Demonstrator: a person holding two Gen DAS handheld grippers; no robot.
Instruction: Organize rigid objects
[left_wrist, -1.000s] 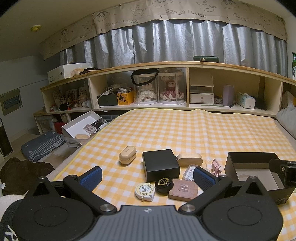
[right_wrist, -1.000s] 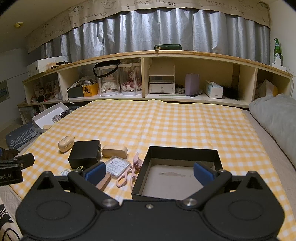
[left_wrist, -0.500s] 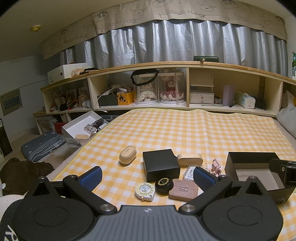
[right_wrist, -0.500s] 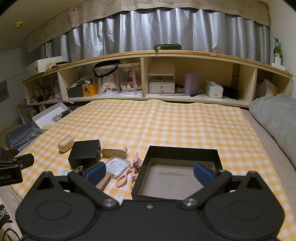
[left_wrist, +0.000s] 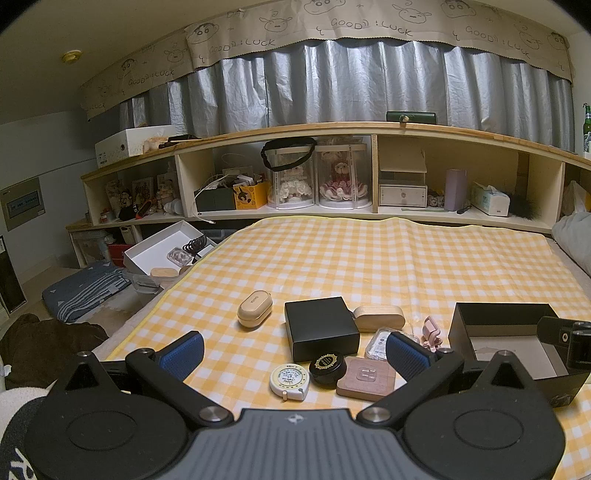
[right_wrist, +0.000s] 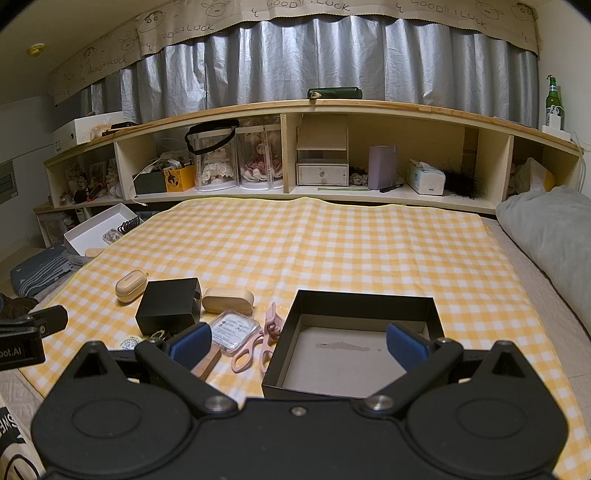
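Observation:
On the yellow checked cloth lie a closed black box (left_wrist: 320, 328) (right_wrist: 168, 306), a beige earbud case (left_wrist: 255, 308) (right_wrist: 129, 285), a wooden oval case (left_wrist: 378, 318) (right_wrist: 228, 300), a clear plastic case (right_wrist: 233, 331), pink scissors (right_wrist: 263, 339), a white tape measure (left_wrist: 289, 380), a round black tin (left_wrist: 328, 365) and a wooden square (left_wrist: 365, 377). An open black box (right_wrist: 352, 345) (left_wrist: 513, 343) sits empty at the right. My left gripper (left_wrist: 293, 353) hangs open above the tape measure and tin. My right gripper (right_wrist: 298, 343) is open above the black box's near-left rim.
A long wooden shelf (right_wrist: 332, 155) full of boxes and doll cases runs behind the bed. A grey pillow (right_wrist: 550, 236) lies at the right. Off the left edge sit a white open box (left_wrist: 166, 247) and folded bedding (left_wrist: 85, 288) on the floor.

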